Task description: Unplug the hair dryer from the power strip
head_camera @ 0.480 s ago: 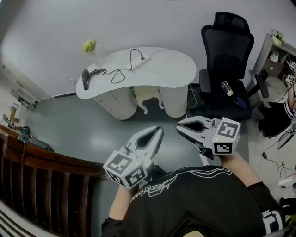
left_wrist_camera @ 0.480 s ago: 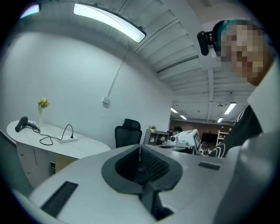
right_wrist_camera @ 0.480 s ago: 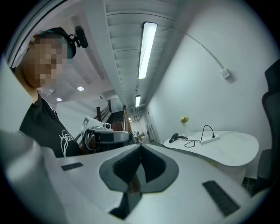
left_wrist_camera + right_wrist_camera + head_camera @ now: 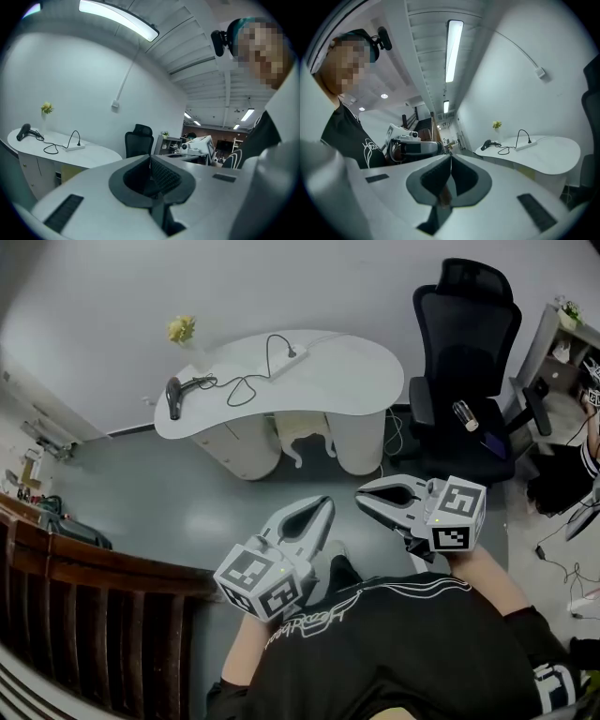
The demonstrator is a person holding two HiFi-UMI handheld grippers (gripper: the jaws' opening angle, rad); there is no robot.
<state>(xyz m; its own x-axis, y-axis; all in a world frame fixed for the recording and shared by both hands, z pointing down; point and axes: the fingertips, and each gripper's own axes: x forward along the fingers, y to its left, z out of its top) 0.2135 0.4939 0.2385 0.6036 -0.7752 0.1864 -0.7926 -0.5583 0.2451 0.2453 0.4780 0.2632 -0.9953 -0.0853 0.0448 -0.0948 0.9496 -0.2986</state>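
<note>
So the hair dryer (image 4: 172, 397) is lying on the far left end of the white desk (image 4: 356, 390). That's well apart from both grippers, which are down near the person's body. From the head view its dark body runs roughly near-to-far, but it's too small for me to tell which end is the nozzle. Its black cord (image 4: 239, 388) snakes right across the desk, arches up, and drops into the power strip (image 4: 289, 359), so it's plugged in. The strip sits diagonally, near-left to far-right.

The left gripper (image 4: 326, 501) is closed with nothing in it, and in its own view the jaws meet tip to tip. The right gripper (image 4: 360, 494) is the same, jaws together and empty. Both are held out above the floor with their tips near each other.

Only the head view shows the desk's curved outline and the black office chair (image 4: 464, 362) to its right. The left gripper view gets the dryer from the side, plus the ceiling light (image 4: 119, 18). The right gripper view catches the yellow flowers (image 4: 496, 125) behind the dryer.
</note>
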